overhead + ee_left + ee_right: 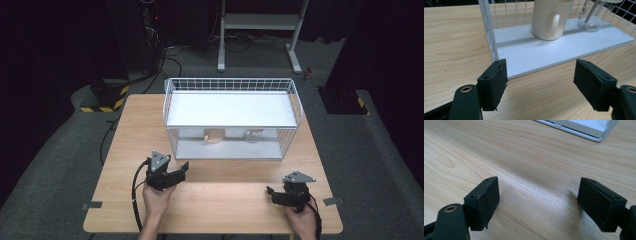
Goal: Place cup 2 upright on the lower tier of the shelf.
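A white wire rack [295,100] with two white shelves stands at the middle of the wooden table [130,130]. On its lower shelf [549,53] sit a cream mug [551,20], handle facing me, and a clear glass [592,21] with a stick in it; in the high view the mug [215,136] and the glass [253,136] show under the upper shelf. My left gripper [181,171] hovers just before the rack's front left corner, open, with nothing between its jaws [540,72]. The right gripper [271,195] rests near the table's front right, open and empty [537,192], over bare wood.
The rack's front corner [579,127] lies ahead of the right gripper. Cables trail from both grippers toward the front edge. Behind the table stand a white metal frame [257,22] and yellow-black striped bases [102,100] on the grey floor.
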